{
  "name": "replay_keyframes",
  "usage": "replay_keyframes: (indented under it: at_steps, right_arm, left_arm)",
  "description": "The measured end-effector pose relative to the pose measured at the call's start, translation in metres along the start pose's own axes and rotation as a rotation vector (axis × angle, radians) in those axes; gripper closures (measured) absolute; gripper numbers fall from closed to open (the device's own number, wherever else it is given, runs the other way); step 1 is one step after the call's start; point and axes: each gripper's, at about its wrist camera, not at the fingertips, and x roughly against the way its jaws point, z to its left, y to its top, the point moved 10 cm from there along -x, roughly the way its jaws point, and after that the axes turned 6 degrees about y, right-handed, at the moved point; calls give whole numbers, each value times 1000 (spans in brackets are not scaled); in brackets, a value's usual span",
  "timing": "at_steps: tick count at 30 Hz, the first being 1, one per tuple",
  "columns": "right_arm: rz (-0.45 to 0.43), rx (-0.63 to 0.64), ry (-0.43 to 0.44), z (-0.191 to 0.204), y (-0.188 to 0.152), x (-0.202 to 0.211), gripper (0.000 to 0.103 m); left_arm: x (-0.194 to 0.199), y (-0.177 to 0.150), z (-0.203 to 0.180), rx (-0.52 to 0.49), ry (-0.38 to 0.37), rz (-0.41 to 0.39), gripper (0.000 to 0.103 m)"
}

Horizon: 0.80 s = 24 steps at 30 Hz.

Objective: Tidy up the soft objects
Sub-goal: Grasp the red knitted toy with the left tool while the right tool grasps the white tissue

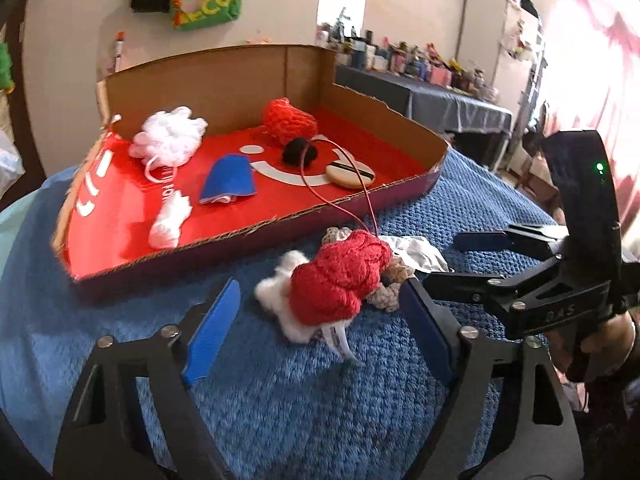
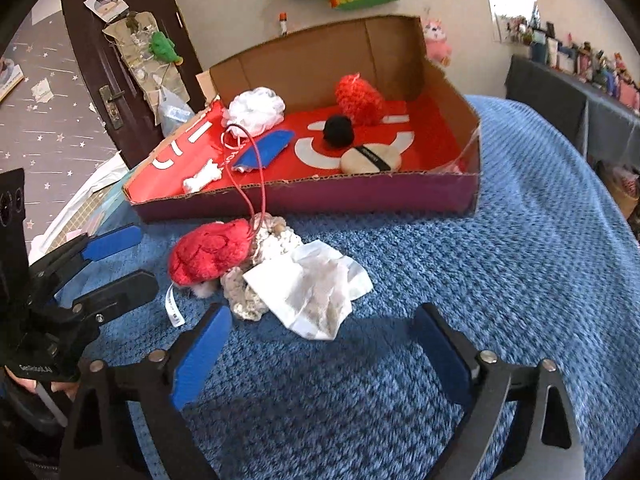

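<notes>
A red plush toy (image 1: 340, 280) with white fur trim and a red loop cord lies on the blue blanket (image 1: 280, 392) in front of the cardboard box (image 1: 400, 196). My left gripper (image 1: 320, 316) is open, its blue pads on either side of the toy and clear of it. Beside the toy (image 2: 208, 250) lie a beige crocheted piece (image 2: 244, 296) and a crumpled white cloth (image 2: 316, 292). My right gripper (image 2: 322, 344) is open just short of the cloth, nothing between its fingers. In the box lie a white puff (image 1: 168, 136), a red knit piece (image 1: 288, 120), a black pompom (image 1: 298, 150), a blue cloth (image 1: 228, 180) and a round powder puff (image 1: 350, 176).
The box's front wall (image 2: 360, 196) is low and its back walls are tall. A dark table with several bottles (image 1: 420, 64) stands at the back right. A brown door (image 2: 120, 60) is at the left. Open blanket (image 2: 520, 260) stretches to the right of the pile.
</notes>
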Motion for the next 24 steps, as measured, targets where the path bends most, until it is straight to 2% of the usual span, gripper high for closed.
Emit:
replay_keyframes:
  at_steps: [3,10,12,14,16,17,19,22,24]
  right_arm:
    - [19,11,11,-2,2,-6,12]
    - [50,47,40,0,10,-17,23]
    - [58,59,45,2,10,-19,25]
    - [64,66,62,4,10,-21,37]
    - [66,67,83,5,10,-23,44]
    - [66,66,99,6,10,-22,56]
    - [60,61,128,8,10,-21,67]
    - [42,72,114,9,9,-16,77]
    - [27,84,94,10,11,-11,78]
  left_arm:
    - [-9,3,-5,-48,-9,18,33]
    - [-25,5,-15,-119,-48,57,43]
    - [-29,5,-17,-132,-54,65,54]
    - [-34,5,-20,-145,-69,79,54]
    - [-37,5,-23,-154,-74,82,57]
    - [-37,5,-25,-162,-78,79,57]
    - [-36,6,-26,-172,-70,69,58]
    - [-33,7,-27,-176,-69,60,59]
    - [-28,8,-27,-168,-66,51,59]
